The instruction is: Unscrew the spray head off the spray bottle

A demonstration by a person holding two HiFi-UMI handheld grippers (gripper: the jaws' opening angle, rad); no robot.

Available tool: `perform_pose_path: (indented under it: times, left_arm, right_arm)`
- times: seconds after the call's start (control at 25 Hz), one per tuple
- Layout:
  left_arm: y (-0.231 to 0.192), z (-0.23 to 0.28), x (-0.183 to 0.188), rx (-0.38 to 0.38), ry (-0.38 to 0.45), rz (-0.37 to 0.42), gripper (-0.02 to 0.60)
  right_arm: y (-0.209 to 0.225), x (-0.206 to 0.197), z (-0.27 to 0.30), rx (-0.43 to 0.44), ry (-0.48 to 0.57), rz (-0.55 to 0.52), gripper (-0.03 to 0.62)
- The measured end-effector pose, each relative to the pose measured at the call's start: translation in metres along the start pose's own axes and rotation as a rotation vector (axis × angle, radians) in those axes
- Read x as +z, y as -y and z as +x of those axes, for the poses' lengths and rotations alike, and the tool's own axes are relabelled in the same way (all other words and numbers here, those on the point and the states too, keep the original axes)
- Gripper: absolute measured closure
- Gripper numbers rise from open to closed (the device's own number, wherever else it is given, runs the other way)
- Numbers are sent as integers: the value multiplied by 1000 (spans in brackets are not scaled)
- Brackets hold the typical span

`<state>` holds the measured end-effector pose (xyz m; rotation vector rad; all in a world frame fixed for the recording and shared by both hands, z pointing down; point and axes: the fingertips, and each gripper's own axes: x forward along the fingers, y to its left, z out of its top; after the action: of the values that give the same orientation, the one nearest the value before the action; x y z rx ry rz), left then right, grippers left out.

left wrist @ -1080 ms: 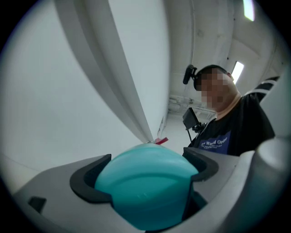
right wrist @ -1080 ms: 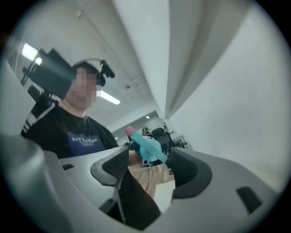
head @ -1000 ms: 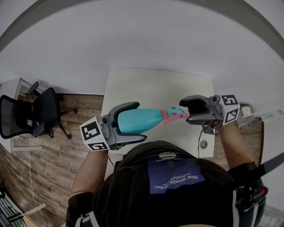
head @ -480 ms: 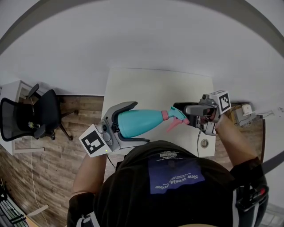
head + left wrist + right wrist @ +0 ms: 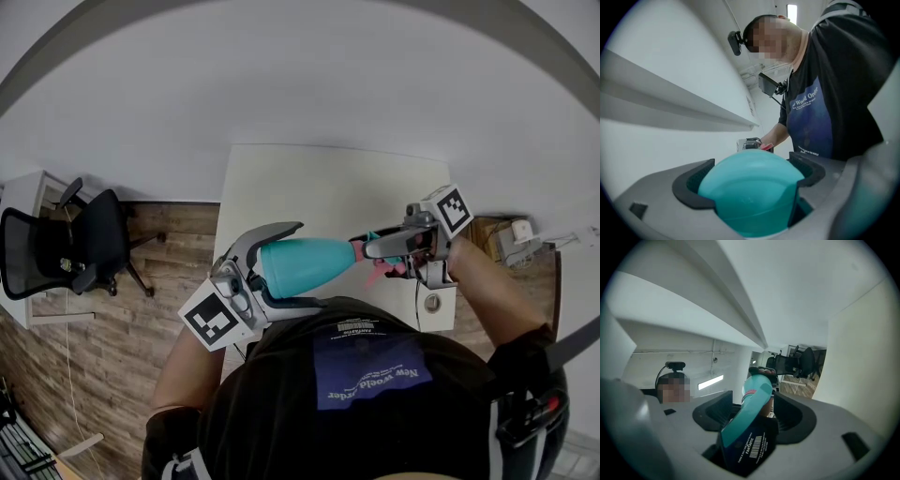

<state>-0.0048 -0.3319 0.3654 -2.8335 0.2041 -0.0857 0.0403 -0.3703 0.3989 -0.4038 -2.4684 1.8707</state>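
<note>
Above the table (image 5: pixel 319 187) | spray bottle (image 5: pixel 317 262) is held sideways, base clamped by left gripper (image 5: pixel 281 267) | spray head (image 5: pixel 751 425) at its right end is gripped by right gripper (image 5: pixel 382 251)

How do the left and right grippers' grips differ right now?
The left gripper clamps the spray bottle round its wide teal body, jaws spread far. The right gripper closes on the narrow spray head, jaws nearer together. Left holds the base end, right the top end. Both grip the same spray bottle, lying sideways.
</note>
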Motion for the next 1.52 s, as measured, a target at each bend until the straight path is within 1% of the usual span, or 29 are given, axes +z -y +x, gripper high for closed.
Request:
perform_pose_path:
  times: [0.16, 0.24, 0.28, 0.52, 0.72, 0.8, 0.84, 1.0, 1.04, 1.08, 1.16, 1.2, 1.32, 1.44, 1.52]
  left_arm:
    - [1, 6, -3, 1, -32, 35, 72]
    - [1, 8, -4, 3, -38, 38, 72]
    - [1, 8, -4, 5, -37, 37, 72]
    - [2, 8, -7, 1, -37, 27, 72]
    - [0, 8, -4, 0, -16, 2, 72]
    - [-1, 7, -6, 3, -18, -4, 72]
    - [-1, 7, -8, 3, -19, -9, 72]
    - [1, 9, -15, 1, -19, -52, 72]
    - [1, 9, -16, 5, -13, -91, 72]
    - [-1, 9, -17, 20, 1, -165, 72]
    - [-7, 8, -17, 54, 52, -358, 72]
    - [-9, 8, -17, 54, 78, -427, 72]
    - [-14, 6, -20, 11, 153, -585, 72]
    - [-17, 4, -23, -27, 226, -775, 72]
    - [-17, 4, -24, -53, 266, -883, 72]
  right_arm:
    - [2, -7, 8, -30, -49, -6, 332]
    - [6, -8, 8, -66, -56, -21, 411]
    - [8, -8, 8, -80, -56, -27, 430]
    - [14, -7, 5, -122, -42, -45, 436]
    - [8, -1, -2, -119, -16, -50, 436]
    - [8, 0, -3, -135, -15, -67, 441]
    - [9, 1, -3, -143, -13, -78, 462]
    - [8, 0, -6, -164, -4, -143, 467]
    - [6, 0, -6, -172, -4, -166, 467]
    - [5, 0, -6, -182, -8, -196, 467]
    - [1, 1, -5, -209, -21, -278, 467]
    - [-1, 2, -4, -224, -31, -329, 467]
    - [-9, 3, -2, -276, -71, -519, 467]
    - [-18, -1, 2, -326, -131, -732, 467]
    - [-24, -5, 4, -354, -180, -873, 467]
